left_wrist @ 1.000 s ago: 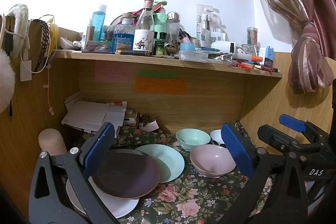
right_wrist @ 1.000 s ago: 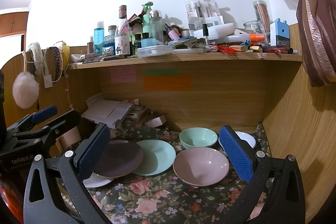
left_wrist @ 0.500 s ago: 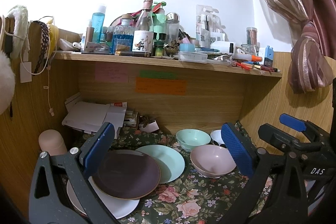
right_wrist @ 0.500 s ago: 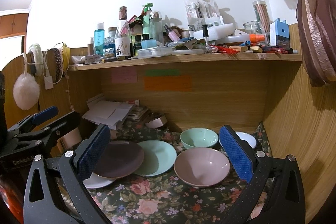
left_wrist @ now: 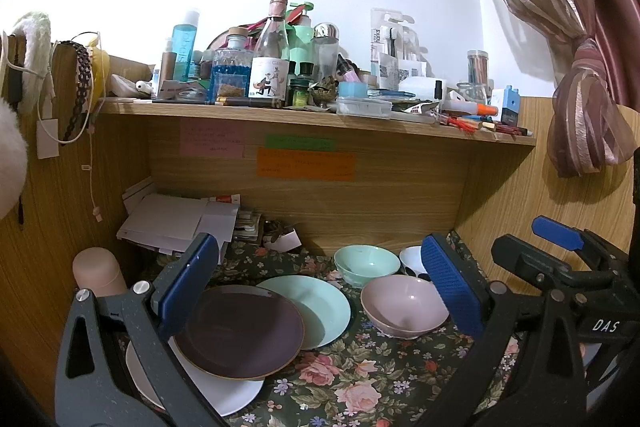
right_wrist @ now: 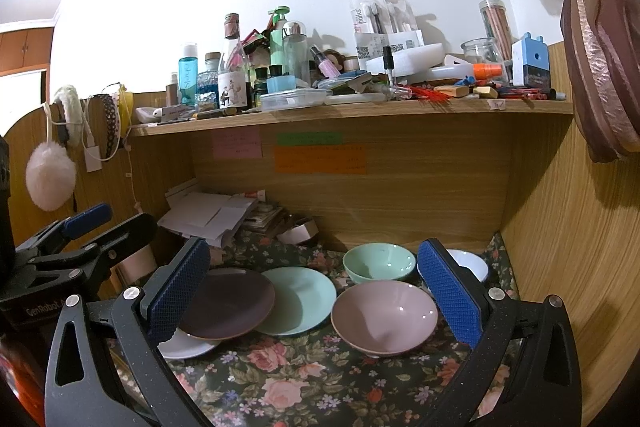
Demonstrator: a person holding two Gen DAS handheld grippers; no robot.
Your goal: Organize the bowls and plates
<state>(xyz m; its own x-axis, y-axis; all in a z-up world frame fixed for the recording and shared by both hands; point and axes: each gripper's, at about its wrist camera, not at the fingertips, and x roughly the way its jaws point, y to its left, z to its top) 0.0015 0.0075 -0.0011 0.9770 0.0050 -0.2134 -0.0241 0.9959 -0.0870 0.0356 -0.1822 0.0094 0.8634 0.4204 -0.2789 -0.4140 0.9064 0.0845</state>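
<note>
On the floral cloth a dark purple plate [left_wrist: 238,335] [right_wrist: 228,305] overlaps a white plate [left_wrist: 216,387] [right_wrist: 182,347] and a mint green plate [left_wrist: 316,305] [right_wrist: 302,299]. To their right sits a pink bowl [left_wrist: 402,305] [right_wrist: 382,317], with a mint bowl [left_wrist: 366,263] [right_wrist: 378,263] and a small white bowl [left_wrist: 412,261] [right_wrist: 470,263] behind it. My left gripper [left_wrist: 320,281] hovers open above the plates, holding nothing. My right gripper [right_wrist: 312,291] stands open and empty in front of the pink bowl. Each gripper shows at the other view's edge.
A pink cylinder [left_wrist: 96,273] stands at the left wall. Loose papers [left_wrist: 176,221] and a small box [left_wrist: 282,237] lie at the back of the nook. The shelf [left_wrist: 320,117] above is crowded with bottles and jars. Wooden walls close in both sides; a tied curtain [left_wrist: 588,111] hangs right.
Both views have shifted very slightly; the dishes lie as before and both grippers stay open.
</note>
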